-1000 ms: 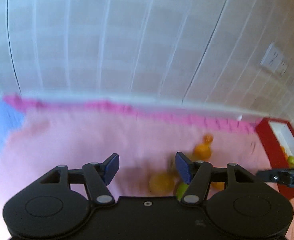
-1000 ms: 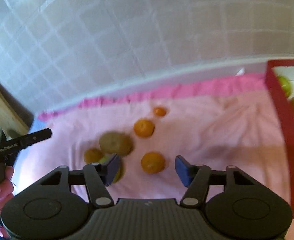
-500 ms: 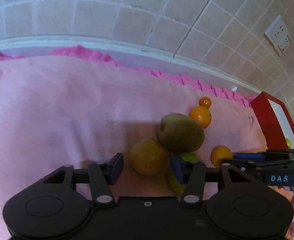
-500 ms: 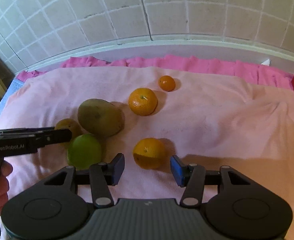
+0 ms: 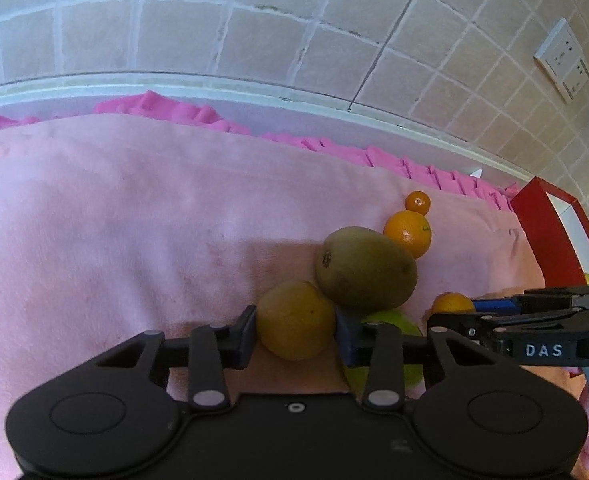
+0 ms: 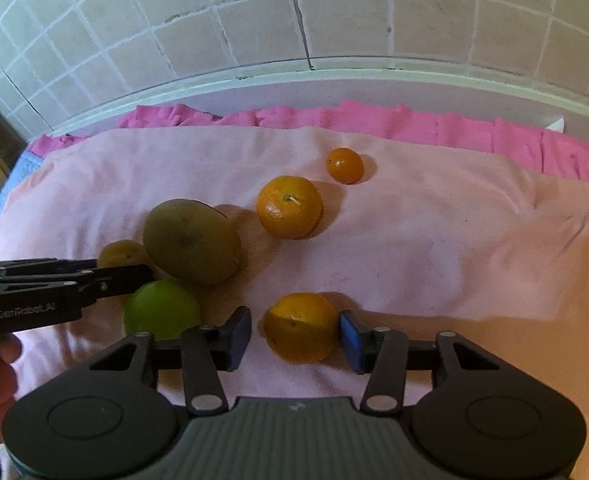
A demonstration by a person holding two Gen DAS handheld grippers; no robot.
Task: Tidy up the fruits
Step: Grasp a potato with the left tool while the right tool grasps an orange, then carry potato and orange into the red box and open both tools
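Observation:
Several fruits lie on a pink cloth [image 5: 134, 216]. My left gripper [image 5: 294, 334] has its pads touching both sides of a dull yellow-orange fruit [image 5: 296, 320], which also shows in the right wrist view [image 6: 120, 254]. A brown-green mango [image 5: 364, 268] and a green fruit [image 5: 398, 324] lie right beside it. My right gripper [image 6: 294, 340] is open around an orange [image 6: 300, 326], with small gaps on both sides. A bigger orange [image 6: 288, 206] and a small one [image 6: 344, 165] lie farther back.
A red-rimmed white tray [image 5: 550, 232] stands at the right edge of the left wrist view. A tiled wall with a white ledge [image 6: 334, 76] runs behind the cloth. A wall socket [image 5: 562, 66] is at upper right.
Both grippers dropped toward the cloth and moved forward. The left jaws narrowed onto the yellow-orange fruit. The right jaws now flank the near orange.

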